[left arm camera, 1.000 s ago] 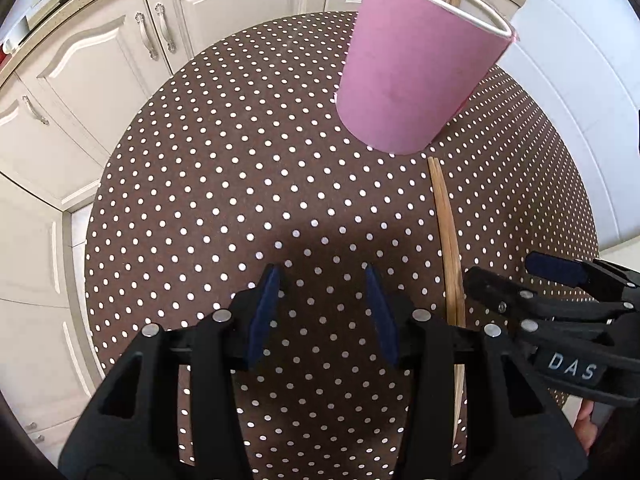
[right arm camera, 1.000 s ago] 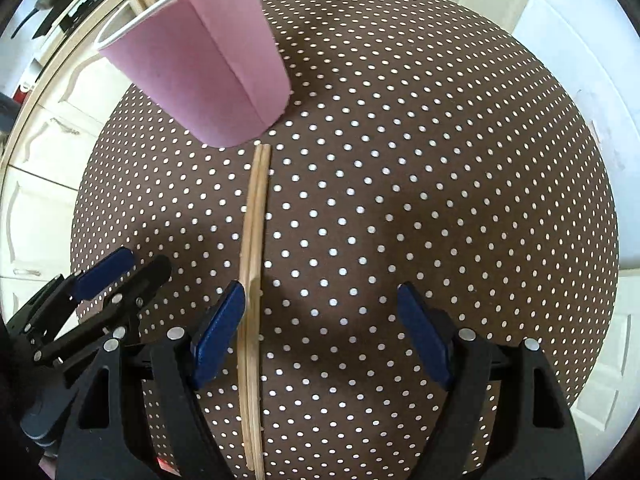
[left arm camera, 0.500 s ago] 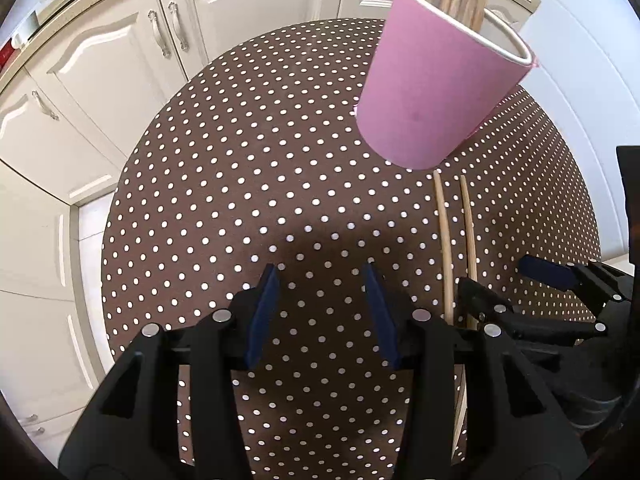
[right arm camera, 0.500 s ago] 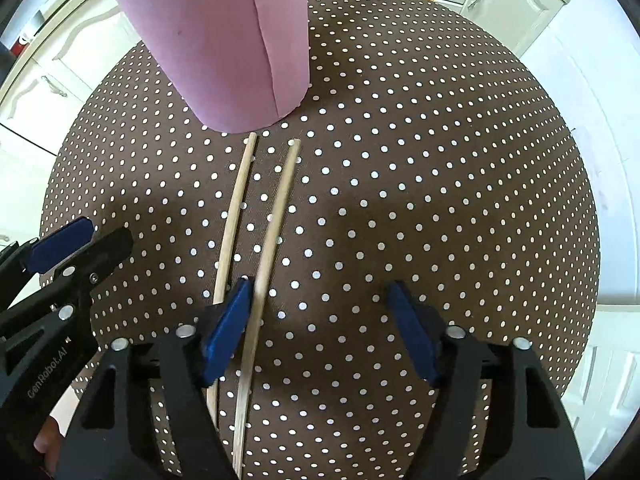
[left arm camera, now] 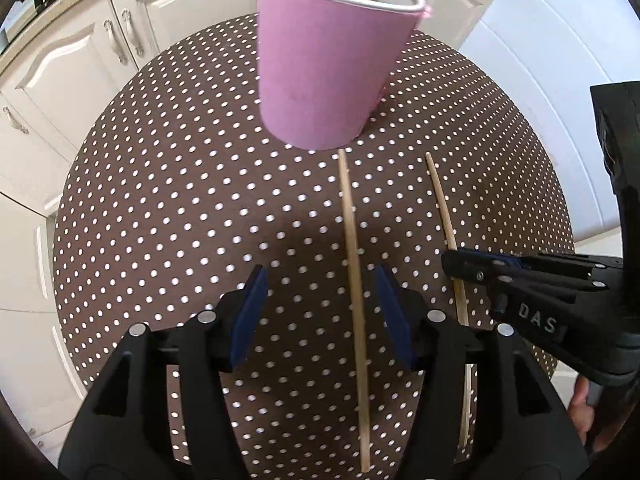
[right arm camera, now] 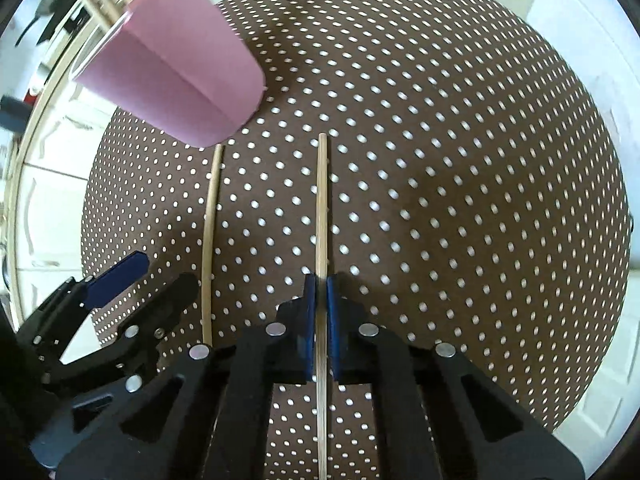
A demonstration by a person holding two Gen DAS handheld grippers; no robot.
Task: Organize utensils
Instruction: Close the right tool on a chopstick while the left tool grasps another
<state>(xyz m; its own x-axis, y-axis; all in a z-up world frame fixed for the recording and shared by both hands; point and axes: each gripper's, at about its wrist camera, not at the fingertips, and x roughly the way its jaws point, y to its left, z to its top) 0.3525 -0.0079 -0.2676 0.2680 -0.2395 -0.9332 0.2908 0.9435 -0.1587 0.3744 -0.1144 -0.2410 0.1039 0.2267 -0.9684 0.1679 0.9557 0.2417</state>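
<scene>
1. Cabinets stand off to the left, beyond the round table's polka-dot cloth (left arm camera: 160, 200), and play no part here.
2. My left gripper (left arm camera: 320, 316) is opening; its pads touch nothing. One chopstick (left arm camera: 354, 248) now lies on the cloth between its fingers, nearer the right pad, where a second ago only bare cloth showed there.
3. The pink cup (left arm camera: 332, 76) stands upright at the far side with several wooden sticks already in it; the loose chopstick's far tip lies just beside its base.
4. The second chopstick (right arm camera: 322, 216) has been drawn away from its mate: a second ago the two lay touching, now they lie apart.
5. My right gripper (right arm camera: 321, 312), wide a second ago, has clamped shut on that second chopstick near the end on my side.
6. I judge the pair is split so each hand takes one; lifting them into the cup comes next.
</scene>
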